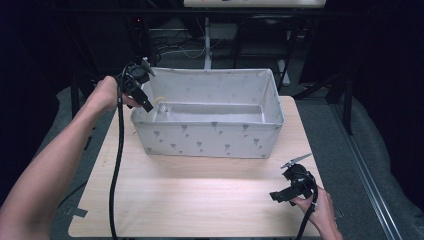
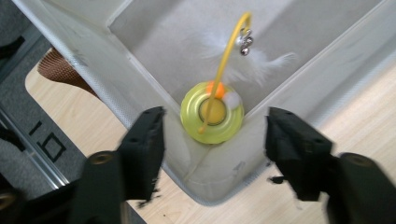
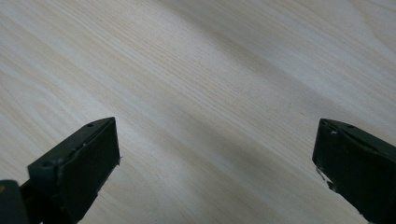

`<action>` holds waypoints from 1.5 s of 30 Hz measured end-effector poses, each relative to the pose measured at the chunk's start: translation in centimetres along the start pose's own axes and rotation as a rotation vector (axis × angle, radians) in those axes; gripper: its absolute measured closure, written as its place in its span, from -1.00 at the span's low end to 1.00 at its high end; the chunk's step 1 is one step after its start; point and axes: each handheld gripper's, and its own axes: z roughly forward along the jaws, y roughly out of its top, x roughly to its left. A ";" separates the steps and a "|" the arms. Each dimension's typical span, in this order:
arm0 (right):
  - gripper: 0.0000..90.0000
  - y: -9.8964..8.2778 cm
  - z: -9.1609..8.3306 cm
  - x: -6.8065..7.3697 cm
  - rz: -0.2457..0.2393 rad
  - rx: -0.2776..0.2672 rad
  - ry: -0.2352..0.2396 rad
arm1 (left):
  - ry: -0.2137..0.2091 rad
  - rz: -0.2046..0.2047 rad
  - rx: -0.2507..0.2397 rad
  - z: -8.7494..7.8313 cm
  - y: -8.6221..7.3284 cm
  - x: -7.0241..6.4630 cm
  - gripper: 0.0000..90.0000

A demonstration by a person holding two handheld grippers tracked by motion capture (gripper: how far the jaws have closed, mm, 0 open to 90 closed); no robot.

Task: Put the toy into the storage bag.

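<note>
The toy (image 2: 212, 112) sits in the bin's (image 1: 210, 137) near-left corner – dropped there, it seems. Above that corner the left gripper (image 2: 212, 140) hangs with jaws apart, holding nothing; the right gripper (image 1: 284, 192), well clear of the bin, idles wide open – also holding nothing.

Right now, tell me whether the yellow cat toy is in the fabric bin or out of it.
In. The yellow cat toy lies on the floor of the fabric bin, tucked into a corner; the left tool hangs open above it.

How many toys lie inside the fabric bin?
1: a yellow-green disc toy with a feather wand lies in the near left corner of the fabric bin; its front wall may hide others.
</note>
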 end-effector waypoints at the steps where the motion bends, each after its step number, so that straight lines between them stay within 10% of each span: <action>1: -0.99 0.0 0.0 0.0 -0.001 0.000 0.000 | 0.000 0.000 -0.008 -0.4 -0.1 -0.1 -0.24; 23: -0.99 0.0 -0.1 0.0 -0.008 0.011 -0.011 | 0.026 -0.008 -0.171 -6.1 -5.9 -3.2 -0.84; 45: -0.99 0.0 -0.1 0.0 -0.016 0.021 -0.016 | 0.045 -0.049 -0.183 -2.1 -15.4 -6.6 -0.99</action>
